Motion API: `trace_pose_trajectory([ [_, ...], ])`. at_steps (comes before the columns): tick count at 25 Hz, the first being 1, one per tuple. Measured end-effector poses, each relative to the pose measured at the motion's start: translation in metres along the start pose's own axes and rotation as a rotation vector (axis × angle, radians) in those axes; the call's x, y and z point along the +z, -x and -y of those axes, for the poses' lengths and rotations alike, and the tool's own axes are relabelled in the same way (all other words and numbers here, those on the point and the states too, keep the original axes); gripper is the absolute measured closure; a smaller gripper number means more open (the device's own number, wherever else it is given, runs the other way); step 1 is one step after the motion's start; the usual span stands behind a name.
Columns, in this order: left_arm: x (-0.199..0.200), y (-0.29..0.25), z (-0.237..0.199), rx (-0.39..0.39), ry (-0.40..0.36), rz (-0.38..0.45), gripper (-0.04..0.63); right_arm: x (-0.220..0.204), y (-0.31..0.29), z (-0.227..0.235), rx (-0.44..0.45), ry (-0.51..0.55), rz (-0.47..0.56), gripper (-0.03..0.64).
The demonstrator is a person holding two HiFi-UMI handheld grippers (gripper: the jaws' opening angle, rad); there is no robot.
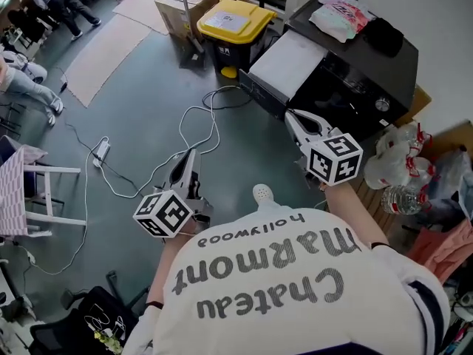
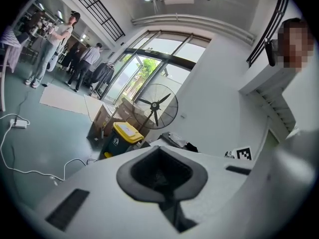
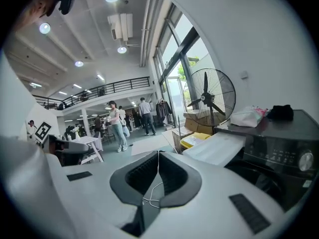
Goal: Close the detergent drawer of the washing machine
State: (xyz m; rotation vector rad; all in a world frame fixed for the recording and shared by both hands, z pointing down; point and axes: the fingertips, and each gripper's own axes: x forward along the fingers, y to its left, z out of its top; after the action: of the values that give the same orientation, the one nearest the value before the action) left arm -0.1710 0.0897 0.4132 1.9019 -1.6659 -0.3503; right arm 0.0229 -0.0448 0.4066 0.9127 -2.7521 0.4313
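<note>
On the smooth grey-green floor (image 1: 140, 87) at the left, a thin white cable (image 1: 188, 135) is lying in loose loops. Just right of it, the left gripper (image 1: 191, 154) is hanging above the floor, its pale jaws meeting at a point with nothing between them, and the marker cube is sitting behind them.

Further back, a dark bin (image 1: 229, 50) with a flat yellow lid is standing shut, so its contents are not showing.

Right of the bin, the detergent drawer (image 1: 284, 63) is sticking well out of the washing machine (image 1: 369, 76). It is showing as a white, flat-topped rectangular slab with a dark front face. Its long axis is running from the machine's front out towards the bin, and its compartments are not showing.

The right gripper (image 1: 290, 115) is pointing at the machine, just short of the drawer's near side, with its jaws pressed together and empty.

The machine is a glossy black box with a round silver dial. A crinkled plastic package (image 1: 338, 17) and a black cloth (image 1: 384, 37) are lying on its top. At the far right, clear plastic bags (image 1: 403, 165) are bulging beside it.
</note>
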Motion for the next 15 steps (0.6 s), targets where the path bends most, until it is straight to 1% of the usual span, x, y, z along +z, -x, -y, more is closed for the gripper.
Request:
trace_pose_trajectory([
  [3,0.015,-0.022,-0.005,0.005,-0.003,0.017,0.588,0.015,-0.026,0.018,0.013,0.012,-0.004,0.588],
  [7,0.028,-0.046,-0.014,0.026,0.003,0.033,0.588,0.024,-0.055,0.038,0.036,-0.003,-0.017,0.588],
  [10,0.028,-0.057,-0.023,0.055,0.014,0.03,0.588,0.017,-0.073,0.048,0.055,-0.007,-0.045,0.586],
  [15,0.025,-0.067,-0.032,0.097,0.025,0.018,0.588,-0.011,-0.089,0.069,0.07,-0.017,-0.111,0.583],
])
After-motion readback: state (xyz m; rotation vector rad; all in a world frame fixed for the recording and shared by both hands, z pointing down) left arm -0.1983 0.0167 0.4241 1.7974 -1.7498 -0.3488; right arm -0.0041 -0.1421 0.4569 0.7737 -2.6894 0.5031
